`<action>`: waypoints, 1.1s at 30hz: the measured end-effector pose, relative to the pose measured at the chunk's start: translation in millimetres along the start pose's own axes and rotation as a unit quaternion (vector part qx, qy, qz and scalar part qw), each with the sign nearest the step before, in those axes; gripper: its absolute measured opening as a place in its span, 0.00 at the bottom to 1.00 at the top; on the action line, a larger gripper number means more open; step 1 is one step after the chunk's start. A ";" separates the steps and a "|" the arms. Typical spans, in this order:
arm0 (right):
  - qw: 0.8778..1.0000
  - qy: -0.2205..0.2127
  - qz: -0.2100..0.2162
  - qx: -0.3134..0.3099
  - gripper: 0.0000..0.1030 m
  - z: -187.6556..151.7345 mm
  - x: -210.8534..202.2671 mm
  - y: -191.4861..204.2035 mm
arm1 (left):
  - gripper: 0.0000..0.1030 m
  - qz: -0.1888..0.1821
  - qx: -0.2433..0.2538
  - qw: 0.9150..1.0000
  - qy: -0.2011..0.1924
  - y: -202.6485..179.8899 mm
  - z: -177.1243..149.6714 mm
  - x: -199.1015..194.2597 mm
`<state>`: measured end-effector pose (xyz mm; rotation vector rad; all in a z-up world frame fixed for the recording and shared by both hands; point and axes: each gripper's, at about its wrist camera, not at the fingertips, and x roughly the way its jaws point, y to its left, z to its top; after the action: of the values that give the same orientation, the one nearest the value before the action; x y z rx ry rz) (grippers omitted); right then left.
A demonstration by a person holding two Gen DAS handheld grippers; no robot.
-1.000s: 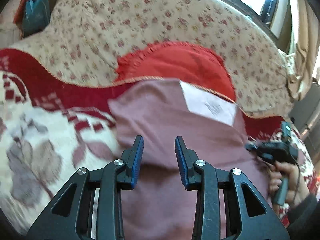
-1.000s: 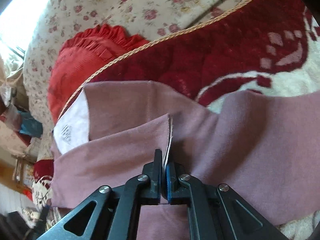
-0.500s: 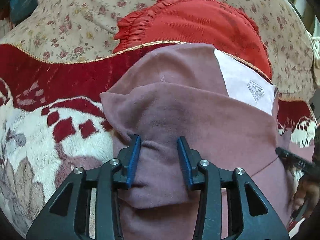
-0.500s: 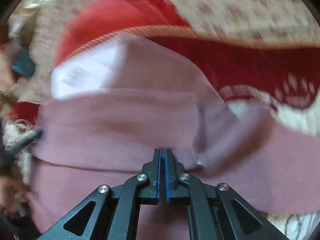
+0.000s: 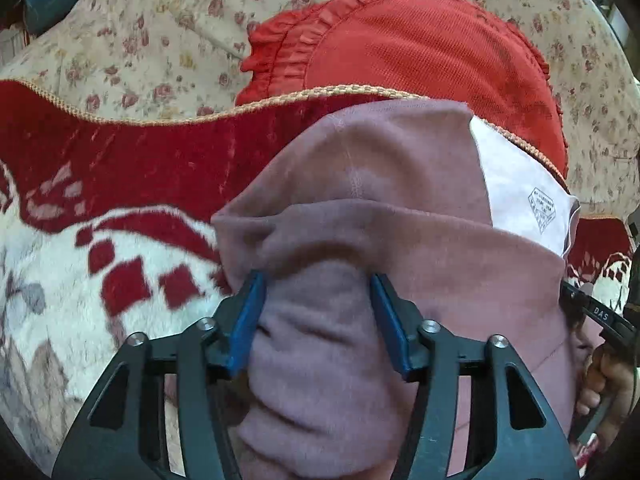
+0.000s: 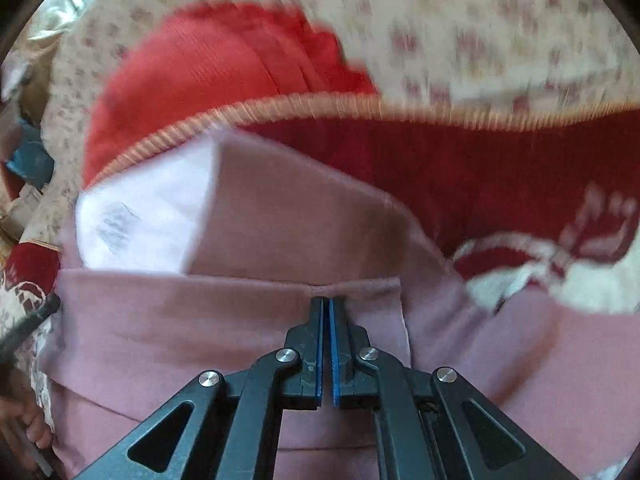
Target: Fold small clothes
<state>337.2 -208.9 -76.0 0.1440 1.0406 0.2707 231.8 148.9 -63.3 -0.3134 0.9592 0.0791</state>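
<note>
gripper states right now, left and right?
Left gripper: jaws opening, mauve garment bunched between them.
Right gripper: shut on the mauve garment's folded edge.

Open blanket (image 5: pixel 120 264) lay left of the mauve garment (image 5: pixel 400 200); the red cushion (image 5: pixel 420 56) blocked the far side.

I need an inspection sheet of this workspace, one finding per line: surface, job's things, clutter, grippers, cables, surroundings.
Surface: red and white plush blanket with a corded edge.
Job's things: mauve garment, partly folded over itself, a white label panel at one corner.
Clutter: red frilled cushion behind the garment.
Grippers: left gripper jaws opening, a bunch of the garment between the pads; right gripper shut on the garment's folded edge.
Cables: nothing seen.
Surroundings: floral cover behind the blanket.
</note>
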 end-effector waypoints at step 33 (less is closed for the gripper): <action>0.970 -0.170 -0.169 0.023 0.11 -61.3 -212.2 -93.1 | 0.58 -0.023 0.070 0.987 -0.145 -37.6 -43.5 -78.4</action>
<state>197.2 -359.9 46.7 0.0488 0.7133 -0.0877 160.0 105.8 -14.0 -0.1876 0.6640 0.0151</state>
